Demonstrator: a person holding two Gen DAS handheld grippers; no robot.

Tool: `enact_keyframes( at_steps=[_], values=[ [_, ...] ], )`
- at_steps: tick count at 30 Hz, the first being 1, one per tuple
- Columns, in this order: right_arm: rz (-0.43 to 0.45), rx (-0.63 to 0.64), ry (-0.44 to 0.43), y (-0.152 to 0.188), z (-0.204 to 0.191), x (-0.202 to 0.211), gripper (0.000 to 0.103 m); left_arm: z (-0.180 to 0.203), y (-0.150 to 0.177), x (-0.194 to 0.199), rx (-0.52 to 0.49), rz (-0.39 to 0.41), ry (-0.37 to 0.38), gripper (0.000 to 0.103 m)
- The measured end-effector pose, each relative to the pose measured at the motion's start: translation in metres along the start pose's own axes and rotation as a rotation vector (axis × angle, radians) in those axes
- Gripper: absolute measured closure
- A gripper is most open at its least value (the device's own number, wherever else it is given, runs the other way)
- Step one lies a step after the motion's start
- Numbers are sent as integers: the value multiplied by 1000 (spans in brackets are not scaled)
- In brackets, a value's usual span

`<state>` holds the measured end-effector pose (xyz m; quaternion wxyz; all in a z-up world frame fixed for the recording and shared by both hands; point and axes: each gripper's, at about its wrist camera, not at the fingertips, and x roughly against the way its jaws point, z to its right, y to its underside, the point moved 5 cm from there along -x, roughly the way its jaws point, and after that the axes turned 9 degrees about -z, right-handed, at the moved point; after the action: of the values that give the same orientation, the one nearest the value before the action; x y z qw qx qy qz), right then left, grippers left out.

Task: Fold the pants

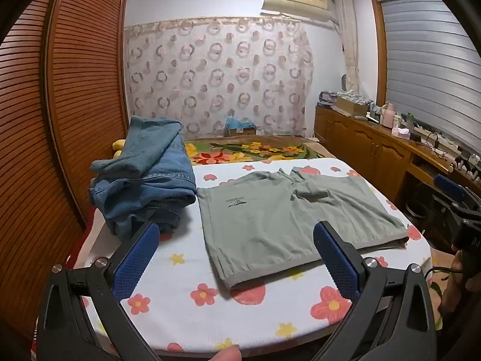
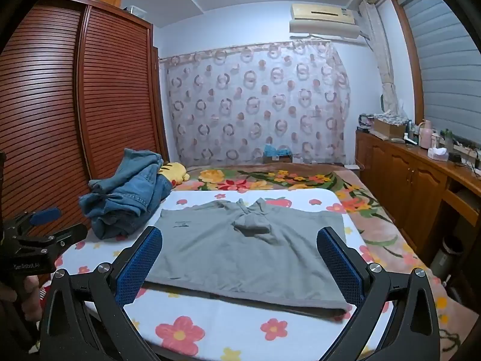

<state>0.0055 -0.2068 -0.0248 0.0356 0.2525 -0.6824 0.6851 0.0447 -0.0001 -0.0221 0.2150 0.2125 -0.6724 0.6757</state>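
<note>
A tall louvred wardrobe of reddish-brown wood (image 2: pixel 60 114) fills the left wall, its slats running in fine horizontal ribs, and a sheer curtain printed with pink and brown rings (image 2: pixel 255 102) hangs across the far end of the room. Along the right runs a low cabinet of honey-coloured wood with arched door panels (image 1: pixel 369 147), its top crowded with small bottles and boxes. On the bed lies a plush blanket with big orange and yellow flowers (image 2: pixel 270 180), and over its near part a smooth white cloth-covered surface dotted with pink and yellow blossoms (image 1: pixel 186 310). The sage-green cotton shorts (image 1: pixel 288 225) lie spread flat in the middle of that surface, soft-looking and matte, with a small dark print on the left leg and a rumpled bunch of fabric at the waistband on the far side. Just beside them to the left sits a heap of crumpled blue denim clothes (image 1: pixel 144 180), thick-seamed and loosely folded. The left gripper (image 1: pixel 237 249) hovers over the near edge, its blue, dimpled pads (image 1: pixel 136 261) spread wide apart and holding nothing. The right gripper (image 2: pixel 240 255) is likewise splayed, empty, above the shorts' near hem.
</note>
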Motion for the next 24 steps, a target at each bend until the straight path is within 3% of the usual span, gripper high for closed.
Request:
enact_keyframes(
  at_steps=[24],
  values=[
    [-11,-2,5,-1,1,2,0,-3,4,-4,2,-13,-6,1]
  ],
)
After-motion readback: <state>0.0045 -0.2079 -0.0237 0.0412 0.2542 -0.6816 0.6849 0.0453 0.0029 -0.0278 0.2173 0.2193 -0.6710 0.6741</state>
